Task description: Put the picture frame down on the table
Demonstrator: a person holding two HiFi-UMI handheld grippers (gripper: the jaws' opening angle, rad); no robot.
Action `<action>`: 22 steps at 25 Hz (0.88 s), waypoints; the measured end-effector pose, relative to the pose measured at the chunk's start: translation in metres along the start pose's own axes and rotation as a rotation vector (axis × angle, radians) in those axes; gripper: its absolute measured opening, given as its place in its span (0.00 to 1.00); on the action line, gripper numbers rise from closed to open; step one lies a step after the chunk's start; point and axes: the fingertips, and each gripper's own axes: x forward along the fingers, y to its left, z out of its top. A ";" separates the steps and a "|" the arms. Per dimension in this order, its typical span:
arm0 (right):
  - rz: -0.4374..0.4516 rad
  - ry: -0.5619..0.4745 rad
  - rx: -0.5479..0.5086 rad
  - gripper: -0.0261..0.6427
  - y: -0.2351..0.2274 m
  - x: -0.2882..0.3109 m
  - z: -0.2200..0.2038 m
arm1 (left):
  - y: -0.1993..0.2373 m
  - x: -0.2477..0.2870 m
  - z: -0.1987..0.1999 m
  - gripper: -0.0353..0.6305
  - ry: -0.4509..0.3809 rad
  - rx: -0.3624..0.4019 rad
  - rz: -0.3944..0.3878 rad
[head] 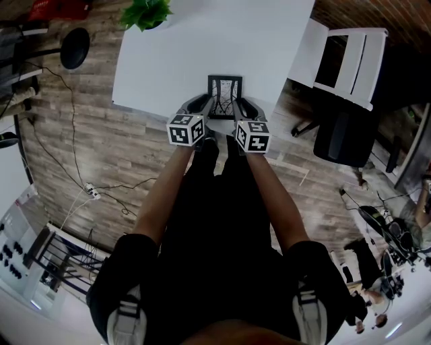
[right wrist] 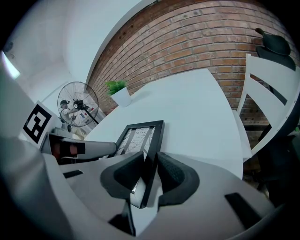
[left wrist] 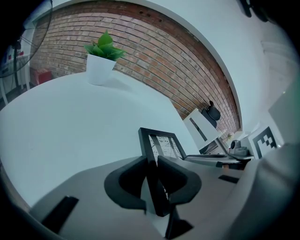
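**Setting the picture frame (head: 225, 96) down without a knock**

Find the frame low at the white surface (head: 202, 47), close to its near rim, picture side up, between the two tools. Hard to judge from any view whether lying flat or raised a little at the near end; seemingly touching at the far end at least.

See the left tool (left wrist: 153, 164) closed on the left bar of the frame, pressing on it from both sides. See the right tool (right wrist: 151, 159) with jaws a little apart around the right bar, apparently not clamping; treat that side as loose.

So hold the left hand quiet and level, carrying the weight alone for this short time. Lower the near end gently until resting fully, never dropping it. Only then open the left jaws, slowly, without dragging a pad along the bar.

Before letting go, check the near end against the rim: probably rather close, so push a little toward the potted plant (head: 145, 13) in case of any overhang.

Draw both tools straight back and slightly up, along the line of the jaws, without twisting, to avoid hooking a bar and turning the frame. Mind the smooth surface: likely slippery under the frame, so expect sliding from a small touch.
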 end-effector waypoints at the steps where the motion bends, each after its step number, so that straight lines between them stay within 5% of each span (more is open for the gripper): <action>1: 0.004 -0.007 0.008 0.18 0.000 0.000 0.001 | 0.000 -0.001 0.001 0.18 -0.013 -0.004 -0.001; 13: 0.047 -0.088 0.038 0.22 0.011 -0.016 0.007 | 0.002 -0.021 0.001 0.23 -0.063 -0.018 -0.011; 18: 0.121 -0.147 0.003 0.05 0.030 -0.034 0.011 | -0.007 -0.036 -0.003 0.22 -0.065 0.005 -0.033; 22: 0.113 -0.162 -0.029 0.04 0.034 -0.048 0.006 | -0.016 -0.051 -0.001 0.20 -0.079 0.026 -0.055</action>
